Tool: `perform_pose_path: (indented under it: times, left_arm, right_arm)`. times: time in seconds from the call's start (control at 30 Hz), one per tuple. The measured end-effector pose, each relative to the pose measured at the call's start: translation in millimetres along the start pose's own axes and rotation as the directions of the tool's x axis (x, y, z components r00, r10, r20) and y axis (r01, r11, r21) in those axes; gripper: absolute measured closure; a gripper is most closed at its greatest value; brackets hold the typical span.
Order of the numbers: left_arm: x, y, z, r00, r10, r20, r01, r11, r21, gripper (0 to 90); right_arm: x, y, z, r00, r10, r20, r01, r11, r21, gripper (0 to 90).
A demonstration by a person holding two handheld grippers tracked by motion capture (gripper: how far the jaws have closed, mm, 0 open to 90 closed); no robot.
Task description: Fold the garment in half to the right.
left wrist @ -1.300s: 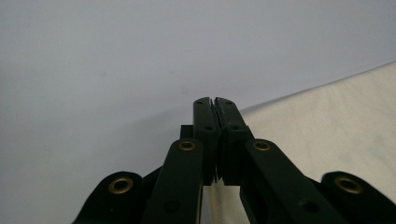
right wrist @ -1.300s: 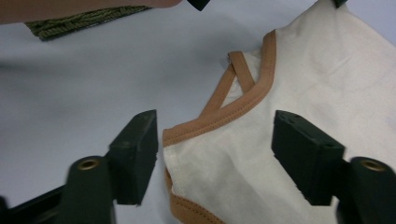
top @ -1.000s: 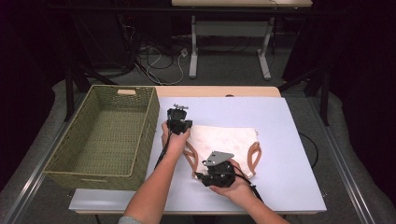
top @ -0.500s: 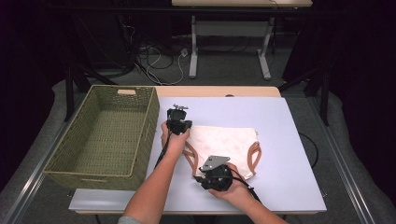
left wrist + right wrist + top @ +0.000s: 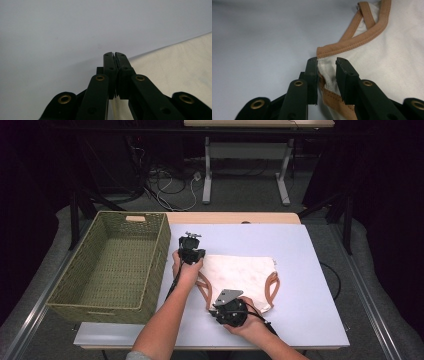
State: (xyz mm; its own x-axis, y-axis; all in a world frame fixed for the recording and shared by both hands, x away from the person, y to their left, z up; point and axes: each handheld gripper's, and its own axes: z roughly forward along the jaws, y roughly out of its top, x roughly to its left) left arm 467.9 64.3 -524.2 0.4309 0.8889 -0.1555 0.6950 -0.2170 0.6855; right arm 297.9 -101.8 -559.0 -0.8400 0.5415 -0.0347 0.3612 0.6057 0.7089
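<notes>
A cream cloth bag (image 5: 240,275) with tan straps (image 5: 354,42) lies flat on the pale table (image 5: 300,245). My left gripper (image 5: 199,258) is at the bag's far left corner. In the left gripper view the left gripper (image 5: 115,53) is shut, with the edge of the bag (image 5: 175,70) running in between its jaws. My right gripper (image 5: 217,302) is at the near left corner. Its jaws have just been closing. In the right gripper view the right gripper (image 5: 326,62) still shows a gap, with the bag's (image 5: 392,57) tan-trimmed edge between its jaws.
A large woven green basket (image 5: 162,255) stands on the table's left side, right beside my left hand. Bare table surface lies to the right of the bag and behind it. Desk legs and cables sit on the floor beyond the table.
My right gripper has shifted slightly to the left at the bag's near corner. My left hand and the bag have stayed where they were.
</notes>
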Motion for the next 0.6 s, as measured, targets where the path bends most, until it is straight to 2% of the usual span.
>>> perform_pose_path:
  times: [0.27, 0.37, 0.6]
  left_arm:
    - [-0.6, -0.2, 0.4, 1.0000, 0.002, -0.001, -0.002, 1.0000, 0.000, 88.4]
    - [-0.4, -0.3, 0.4, 1.0000, 0.003, -0.002, -0.003, 1.0000, 0.001, 88.4]
    - [-0.3, -0.3, 0.2, 1.0000, 0.002, -0.003, -0.002, 1.0000, -0.002, 88.4]
  right_arm:
    - [-2.5, -0.8, -0.1, 0.9987, 0.051, 0.003, -0.051, 0.999, -0.002, 82.5]
    - [-2.1, -0.8, 0.0, 0.9991, 0.042, 0.010, -0.042, 0.999, -0.004, 85.4]
    - [-0.9, -0.7, 0.2, 0.9972, 0.071, 0.024, -0.071, 0.997, -0.012, 87.0]
